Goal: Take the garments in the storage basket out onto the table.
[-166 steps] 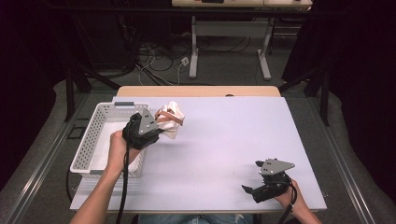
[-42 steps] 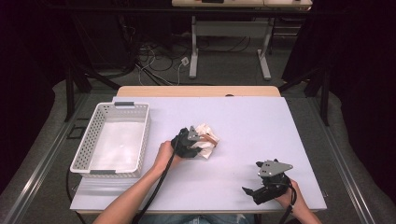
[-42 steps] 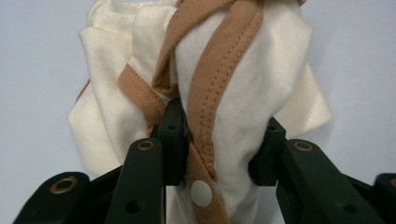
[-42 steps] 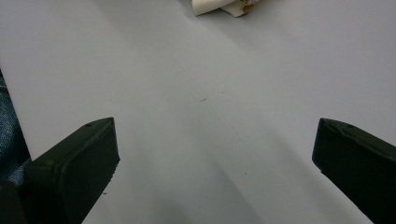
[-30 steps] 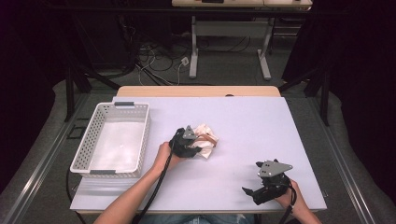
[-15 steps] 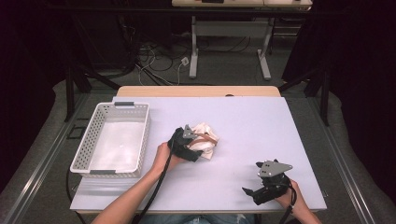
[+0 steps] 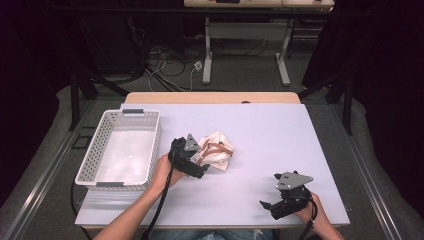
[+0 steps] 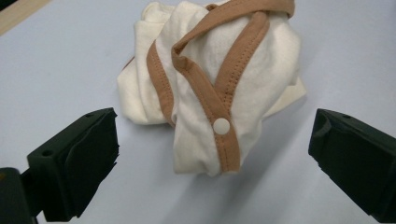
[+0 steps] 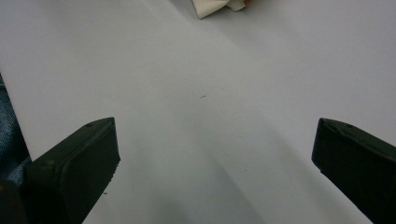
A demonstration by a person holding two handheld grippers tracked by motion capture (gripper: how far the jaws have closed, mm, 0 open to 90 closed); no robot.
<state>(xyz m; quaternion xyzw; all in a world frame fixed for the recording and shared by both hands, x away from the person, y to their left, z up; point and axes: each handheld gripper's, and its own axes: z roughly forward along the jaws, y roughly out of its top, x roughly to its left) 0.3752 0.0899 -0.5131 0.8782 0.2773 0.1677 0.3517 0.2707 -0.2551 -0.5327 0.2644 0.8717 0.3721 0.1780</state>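
Note:
A crumpled cream garment with tan trim and a white snap [image 7: 216,150] lies on the pale table near its middle. My left gripper [image 7: 199,161] hovers just left of it. Its jaws have just been opening and now stand wide apart. In the left gripper view the garment [image 8: 219,84] rests on the table ahead of the left gripper [image 8: 215,123], free of both pads. My right gripper [image 7: 266,204] sits low at the table's front right, open. In the right gripper view nothing lies between its fingers [image 9: 215,128], and a corner of the garment [image 9: 212,7] shows at the top.
A white perforated basket [image 7: 155,140] stands at the table's left side, close to my left forearm. The table [image 7: 280,135] spreads bare between the garment and the right gripper. Desk legs and cables lie on the floor beyond the far edge.
The left gripper's jaws have gone from shut on the garment to wide open. It has drawn back and risen a little, leaving the garment on the table. The right gripper has kept still.

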